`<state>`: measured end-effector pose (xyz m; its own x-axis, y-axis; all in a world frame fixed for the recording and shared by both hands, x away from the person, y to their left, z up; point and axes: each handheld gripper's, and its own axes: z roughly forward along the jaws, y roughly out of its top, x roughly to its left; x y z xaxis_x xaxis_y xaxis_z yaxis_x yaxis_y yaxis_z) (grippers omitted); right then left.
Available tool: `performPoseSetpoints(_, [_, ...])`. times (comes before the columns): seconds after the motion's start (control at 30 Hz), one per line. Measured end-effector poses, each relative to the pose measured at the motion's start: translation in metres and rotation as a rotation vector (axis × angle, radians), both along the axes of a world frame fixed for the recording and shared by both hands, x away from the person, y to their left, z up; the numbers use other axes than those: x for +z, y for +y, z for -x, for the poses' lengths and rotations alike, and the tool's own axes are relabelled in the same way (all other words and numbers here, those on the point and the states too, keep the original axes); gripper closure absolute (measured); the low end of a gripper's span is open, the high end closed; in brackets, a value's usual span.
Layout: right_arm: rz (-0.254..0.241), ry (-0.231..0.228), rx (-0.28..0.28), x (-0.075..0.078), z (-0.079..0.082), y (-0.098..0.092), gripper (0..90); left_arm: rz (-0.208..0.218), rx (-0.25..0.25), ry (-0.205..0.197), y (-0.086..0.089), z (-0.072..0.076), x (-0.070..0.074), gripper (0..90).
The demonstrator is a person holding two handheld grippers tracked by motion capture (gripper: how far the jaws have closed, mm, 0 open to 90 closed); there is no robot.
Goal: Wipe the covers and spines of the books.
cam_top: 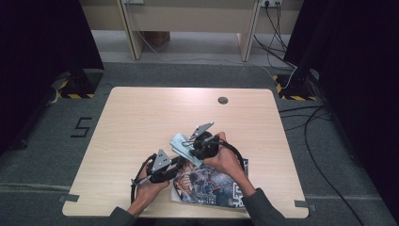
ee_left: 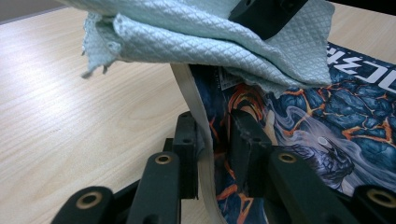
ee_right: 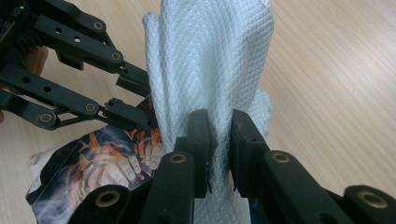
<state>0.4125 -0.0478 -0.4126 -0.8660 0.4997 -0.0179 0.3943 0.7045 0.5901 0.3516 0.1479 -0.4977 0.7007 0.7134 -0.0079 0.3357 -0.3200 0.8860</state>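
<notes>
A magazine (cam_top: 211, 186) with a blue and orange illustrated cover lies at the table's near edge, right of middle. My left gripper (ee_left: 215, 144) is shut on the magazine's lifted left edge, and the cover (ee_left: 317, 121) curves up between its pads. A pale green quilted cloth (cam_top: 179, 143) hangs bunched above the magazine's far left corner. My right gripper (ee_right: 222, 140) is shut on this cloth (ee_right: 210, 56), which rises in folds from between its pads. In the right gripper view, the left gripper (ee_right: 135, 100) pinches the magazine (ee_right: 102, 163) just beside the cloth.
The light wooden table (cam_top: 141, 117) has a round cable grommet (cam_top: 223, 100) near its far edge. Cables (cam_top: 310, 136) trail on the grey carpet to the right. A desk frame (cam_top: 188, 23) stands beyond the table, and dark curtains flank both sides.
</notes>
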Motion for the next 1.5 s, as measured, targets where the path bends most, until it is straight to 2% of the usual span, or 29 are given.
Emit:
performPoseSetpoints(0.03, [-0.008,-0.008,0.018,-0.001,-0.002,-0.003,80.4,-0.001,0.001,-0.001,0.000,0.000,0.000,72.8])
performPoseSetpoints(0.1, [-0.013,0.003,0.006,-0.003,-0.002,-0.010,80.5,-0.001,-0.001,-0.002,0.000,0.000,0.000,72.9])
performPoseSetpoints(0.2, [0.019,0.007,-0.016,-0.008,-0.002,-0.027,80.5,0.006,-0.003,-0.003,0.000,0.000,0.001,72.9])
performPoseSetpoints(0.4, [0.063,0.069,-0.129,-0.027,-0.008,-0.091,80.5,0.003,-0.005,-0.008,0.000,0.000,0.001,73.0])
performPoseSetpoints(0.47, [0.052,0.095,-0.172,-0.033,-0.011,-0.110,80.5,0.001,-0.004,-0.010,-0.001,0.000,0.001,73.0])
performPoseSetpoints(0.53, [0.033,0.111,-0.187,-0.035,-0.013,-0.119,80.5,0.003,-0.006,-0.009,-0.001,0.000,0.001,73.0])
performPoseSetpoints(0.57, [0.036,0.114,-0.187,-0.035,-0.013,-0.118,80.5,0.004,-0.005,-0.009,-0.001,-0.001,0.001,73.0])
performPoseSetpoints(0.67, [0.076,0.074,-0.168,-0.032,-0.011,-0.105,80.3,0.001,-0.005,-0.007,-0.001,-0.001,0.001,72.9])
performPoseSetpoints(0.9, [0.059,0.029,-0.070,-0.016,-0.007,-0.052,80.2,0.004,-0.001,-0.004,-0.001,-0.001,0.000,72.7])
performPoseSetpoints(1.03, [0.029,0.015,-0.018,-0.008,-0.007,-0.027,80.1,-0.001,-0.001,-0.003,-0.001,-0.001,0.000,72.6])
performPoseSetpoints(1.13, [0.027,0.006,0.013,-0.003,-0.005,-0.010,80.0,0.000,0.000,-0.002,-0.001,-0.001,-0.001,72.5])
performPoseSetpoints(1.2, [0.011,0.018,0.033,-0.001,-0.003,-0.001,80.0,-0.001,0.000,-0.003,-0.001,-0.001,0.000,72.5])
performPoseSetpoints(1.33, [0.014,0.013,0.053,0.001,-0.003,0.006,80.4,0.000,0.000,-0.002,-0.001,-0.001,-0.001,72.4])
performPoseSetpoints(1.4, [0.002,0.023,0.052,0.000,-0.004,0.003,80.6,0.001,-0.003,-0.003,-0.001,-0.001,0.000,72.5])
performPoseSetpoints(1.5, [0.009,0.035,0.045,-0.003,-0.005,-0.009,80.8,-0.002,-0.004,-0.002,-0.001,-0.001,0.000,72.5])
